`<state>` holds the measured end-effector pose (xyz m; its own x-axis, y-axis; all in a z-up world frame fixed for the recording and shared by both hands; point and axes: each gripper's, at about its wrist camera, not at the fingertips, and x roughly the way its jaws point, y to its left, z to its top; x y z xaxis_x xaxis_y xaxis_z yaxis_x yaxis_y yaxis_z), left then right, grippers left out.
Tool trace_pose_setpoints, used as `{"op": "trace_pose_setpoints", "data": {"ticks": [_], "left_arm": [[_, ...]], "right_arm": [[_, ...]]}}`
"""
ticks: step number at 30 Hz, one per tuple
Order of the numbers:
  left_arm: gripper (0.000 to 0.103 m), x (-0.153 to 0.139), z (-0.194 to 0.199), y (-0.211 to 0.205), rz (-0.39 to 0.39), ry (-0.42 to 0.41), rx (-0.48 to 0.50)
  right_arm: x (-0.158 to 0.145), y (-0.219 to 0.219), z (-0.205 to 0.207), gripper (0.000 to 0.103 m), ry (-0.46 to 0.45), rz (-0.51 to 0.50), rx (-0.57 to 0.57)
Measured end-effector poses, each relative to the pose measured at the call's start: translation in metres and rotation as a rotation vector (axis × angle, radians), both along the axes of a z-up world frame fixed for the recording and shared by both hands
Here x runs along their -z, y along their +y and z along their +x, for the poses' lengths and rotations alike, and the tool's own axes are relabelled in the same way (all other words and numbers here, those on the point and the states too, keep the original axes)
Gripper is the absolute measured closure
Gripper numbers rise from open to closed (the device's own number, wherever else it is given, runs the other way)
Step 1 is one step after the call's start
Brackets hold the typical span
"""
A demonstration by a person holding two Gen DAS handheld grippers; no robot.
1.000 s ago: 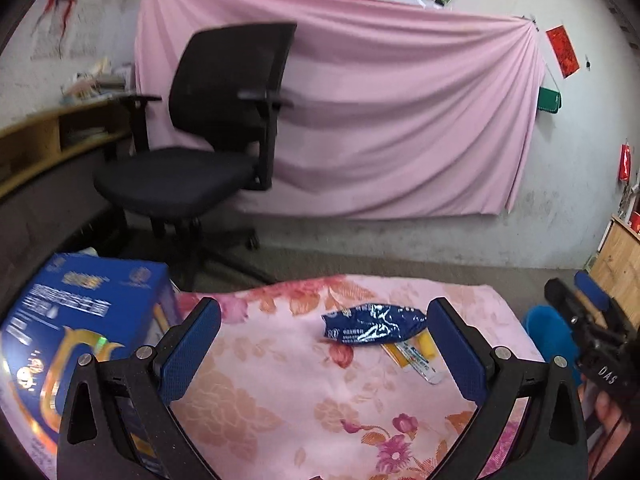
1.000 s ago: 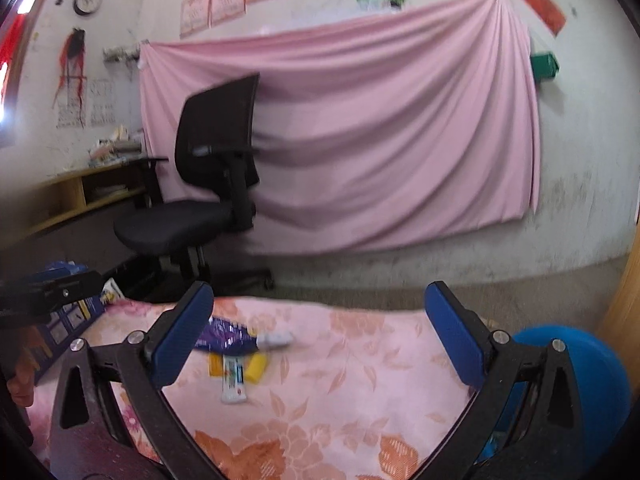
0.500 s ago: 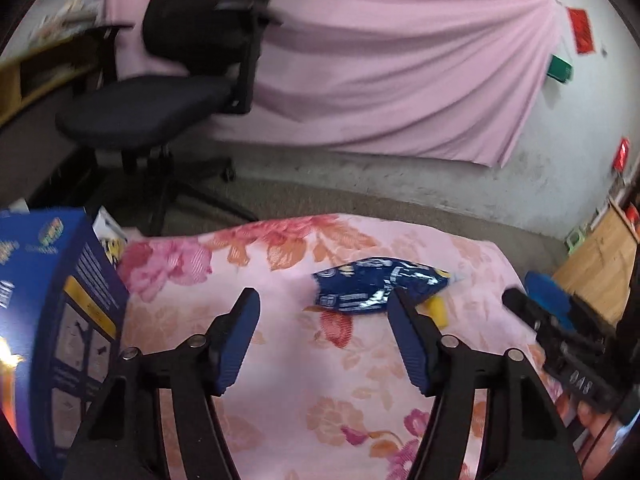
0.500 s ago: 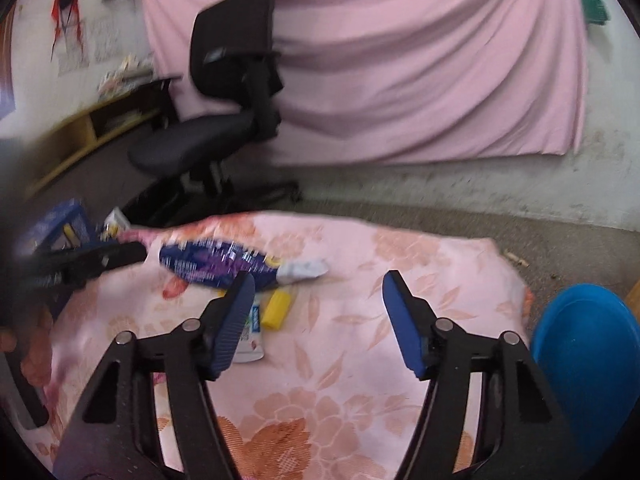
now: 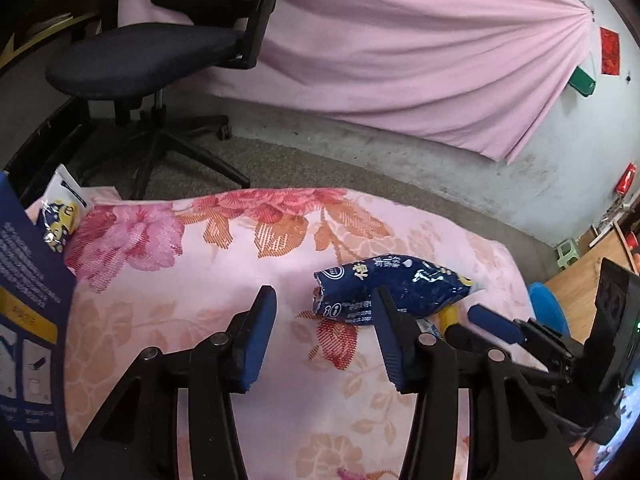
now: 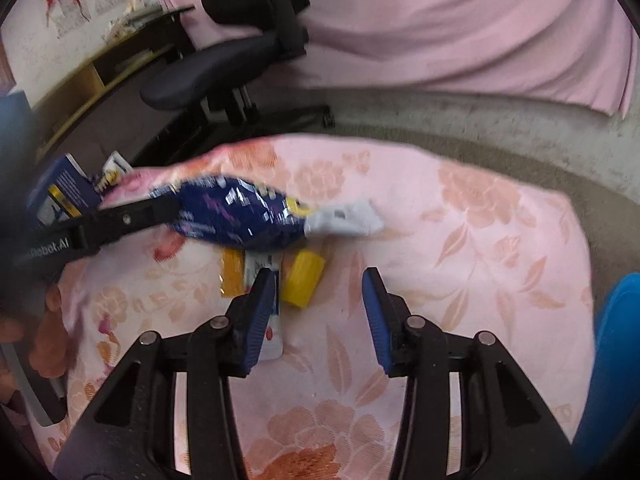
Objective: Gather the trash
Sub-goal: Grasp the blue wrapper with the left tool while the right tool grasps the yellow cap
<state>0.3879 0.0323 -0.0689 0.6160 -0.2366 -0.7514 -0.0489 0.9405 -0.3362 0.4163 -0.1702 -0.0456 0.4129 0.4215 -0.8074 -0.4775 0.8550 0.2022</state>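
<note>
A crinkled blue snack bag (image 5: 396, 294) lies on the pink floral cloth (image 5: 192, 280). My left gripper (image 5: 324, 298) is open just above the cloth; the bag's torn left end sits between its fingers, and the right finger covers part of the bag. In the right wrist view the same bag (image 6: 236, 216) has a white torn end (image 6: 344, 220). Below it lie a yellow cap-like piece (image 6: 302, 282), a white tube (image 6: 266, 336) and an orange packet (image 6: 232, 276). My right gripper (image 6: 318, 278) is open, low over the yellow piece, with nothing gripped.
A blue bin (image 6: 616, 360) stands off the cloth's right edge. A blue box (image 5: 24, 280) and a small white packet (image 5: 60, 208) are at the left. A black office chair (image 5: 160, 40) stands on the floor beyond. A hand (image 6: 48, 340) holds the left gripper.
Both grippers have tilted down and moved in close to the trash pile. Their jaws have narrowed from wide apart to a smaller gap. The bag has not moved.
</note>
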Motion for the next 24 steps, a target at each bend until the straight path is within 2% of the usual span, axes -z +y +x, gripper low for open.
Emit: {"op": "trace_pose_setpoints", "data": {"ticks": [3,4,5,6,7,12,16,18,20,24], "left_arm": [[0.079,0.001,0.001,-0.002,0.004,0.005,0.012],[0.084,0.002,-0.001,-0.002,0.004,0.003,0.017],[0.085,0.002,-0.001,-0.003,0.004,0.003,0.020],[0.088,0.002,-0.001,-0.004,0.003,0.002,0.023],[0.093,0.002,-0.003,-0.006,0.014,-0.002,0.019],[0.098,-0.005,-0.016,-0.017,0.077,-0.035,0.024],[0.100,-0.018,-0.035,-0.027,0.142,-0.101,0.028],[0.100,-0.023,-0.044,-0.033,0.179,-0.108,0.041],[0.101,-0.030,-0.052,-0.037,0.203,-0.131,0.052],[0.103,-0.049,-0.070,-0.045,0.256,-0.235,0.069]], "right_arm": [[0.000,0.002,-0.001,0.039,-0.003,-0.012,-0.006],[0.000,0.002,-0.002,0.047,-0.005,-0.013,-0.007],[-0.001,0.002,-0.003,0.061,-0.008,-0.012,-0.010],[0.000,0.002,-0.003,0.065,-0.007,-0.013,-0.013],[0.000,0.002,-0.004,0.065,-0.004,-0.012,-0.021],[-0.003,0.002,-0.009,0.065,-0.016,-0.016,-0.036],[-0.009,-0.001,-0.015,0.065,-0.051,-0.012,-0.032],[-0.013,-0.001,-0.019,0.065,-0.074,-0.015,-0.031],[-0.019,-0.001,-0.027,0.065,-0.115,-0.020,-0.029],[-0.035,-0.006,-0.044,0.065,-0.229,-0.007,-0.018]]}}
